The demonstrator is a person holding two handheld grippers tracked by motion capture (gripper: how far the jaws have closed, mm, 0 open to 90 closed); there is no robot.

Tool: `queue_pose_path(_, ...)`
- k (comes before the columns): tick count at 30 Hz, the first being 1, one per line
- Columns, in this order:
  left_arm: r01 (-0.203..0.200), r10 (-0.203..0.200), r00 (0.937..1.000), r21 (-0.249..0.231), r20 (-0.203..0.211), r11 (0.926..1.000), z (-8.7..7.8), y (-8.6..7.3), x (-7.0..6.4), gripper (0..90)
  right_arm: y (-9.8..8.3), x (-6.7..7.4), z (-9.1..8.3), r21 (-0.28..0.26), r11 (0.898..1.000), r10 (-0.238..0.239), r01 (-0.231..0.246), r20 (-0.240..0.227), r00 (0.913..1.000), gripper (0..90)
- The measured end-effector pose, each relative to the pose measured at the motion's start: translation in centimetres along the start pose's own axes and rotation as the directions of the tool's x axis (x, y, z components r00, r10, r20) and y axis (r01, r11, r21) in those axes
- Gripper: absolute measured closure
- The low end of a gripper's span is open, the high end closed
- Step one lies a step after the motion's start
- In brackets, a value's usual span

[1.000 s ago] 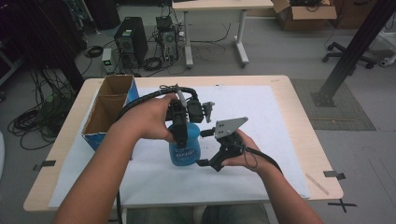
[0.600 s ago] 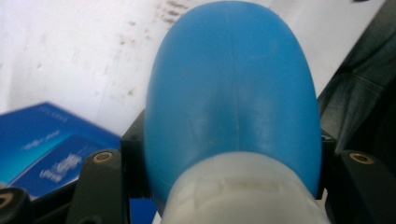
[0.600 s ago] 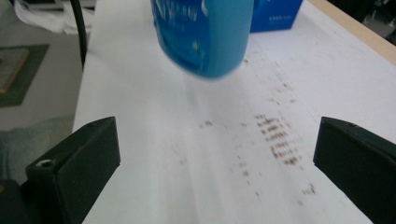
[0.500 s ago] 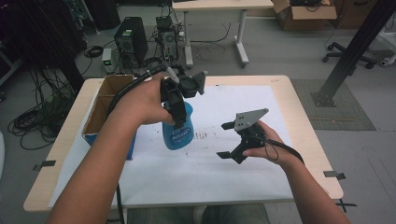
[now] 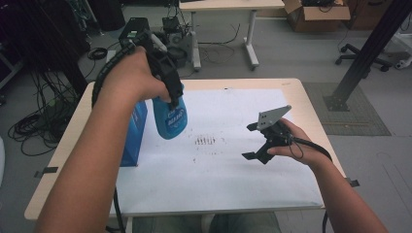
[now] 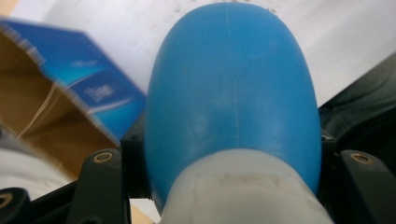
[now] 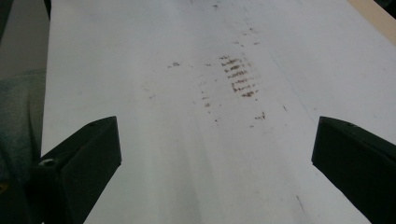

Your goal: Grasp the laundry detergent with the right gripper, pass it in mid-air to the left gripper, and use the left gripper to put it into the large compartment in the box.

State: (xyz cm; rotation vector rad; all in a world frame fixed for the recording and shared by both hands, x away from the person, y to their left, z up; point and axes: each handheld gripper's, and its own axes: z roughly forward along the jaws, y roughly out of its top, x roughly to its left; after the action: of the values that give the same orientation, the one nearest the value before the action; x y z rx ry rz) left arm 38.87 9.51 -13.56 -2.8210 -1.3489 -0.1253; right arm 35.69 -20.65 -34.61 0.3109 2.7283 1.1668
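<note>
1. Left gripper (image 5: 170, 90) is clamped on a blue bottle (image 5: 170, 118), holding it up in the air above the left part of the desk (image 5: 311, 104), clear of the surface.
2. From the left gripper view, the bottle's rounded blue body (image 6: 233, 88) sits between the two black jaws, which press its sides just above a pale grey collar at the bottom of that view.
3. Beside and below the bottle stands an open blue cardboard box (image 5: 133, 133), on the desk's left side, near the bottle but not touching it.
4. Right gripper (image 5: 252, 141) hangs over the right half of the white sheet (image 5: 218, 179) that covers the desk, well apart from the bottle.
5. Its jaws are spread wide with nothing between them; the right gripper view looks between them at the bare sheet.
6. A patch of small dark marks (image 5: 205, 141) lies on the sheet between the two grippers.
</note>
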Motion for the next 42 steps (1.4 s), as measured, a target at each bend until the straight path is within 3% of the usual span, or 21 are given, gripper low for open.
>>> queue_pose_path(2,0.052,-0.052,0.9987,-0.012,-0.001,0.9986,-1.0,-0.3,1.1,38.8,-0.2,-0.2,-0.2,0.014,1.000,0.006,-0.006,0.007,1.0000,1.6)
queue_pose_path(5,0.093,-0.094,0.9956,-0.020,-0.008,0.9954,-2.1,-0.8,2.2,38.8,-0.3,-0.5,-0.5,0.028,1.000,0.014,-0.014,0.013,0.9998,1.9)
queue_pose_path(11,0.190,-0.190,0.9818,-0.027,0.006,0.9814,-3.7,-1.9,4.5,38.8,0.2,-1.1,-1.3,0.068,0.998,0.009,-0.010,0.022,0.9997,1.9)
queue_pose_path(15,0.262,-0.262,0.9650,-0.026,0.000,0.9647,-4.3,-2.8,6.0,38.8,0.8,-1.3,-2.1,0.091,0.996,-0.006,0.004,0.024,0.9997,2.0)
queue_pose_path(21,0.356,-0.357,0.9339,-0.032,-0.016,0.9338,-5.4,-4.1,8.2,38.8,1.2,-1.5,-2.7,0.120,0.993,-0.018,0.016,0.022,0.9996,2.1)
queue_pose_path(29,0.448,-0.449,0.8933,-0.027,-0.021,0.8934,-5.8,-5.7,10.4,38.8,1.8,-2.0,-3.3,0.178,0.984,-0.027,0.025,0.007,0.9996,2.3)
queue_pose_path(36,0.487,-0.487,0.8729,-0.017,-0.020,0.8731,-4.9,-6.6,11.9,38.7,3.2,-2.5,-4.5,0.258,0.965,-0.043,0.047,-0.021,0.9988,2.6)
queue_pose_path(42,0.522,-0.522,0.8530,-0.007,-0.016,0.8532,-3.7,-7.1,13.1,38.7,3.9,-2.7,-5.1,0.292,0.955,-0.052,0.058,-0.031,0.9982,2.6)
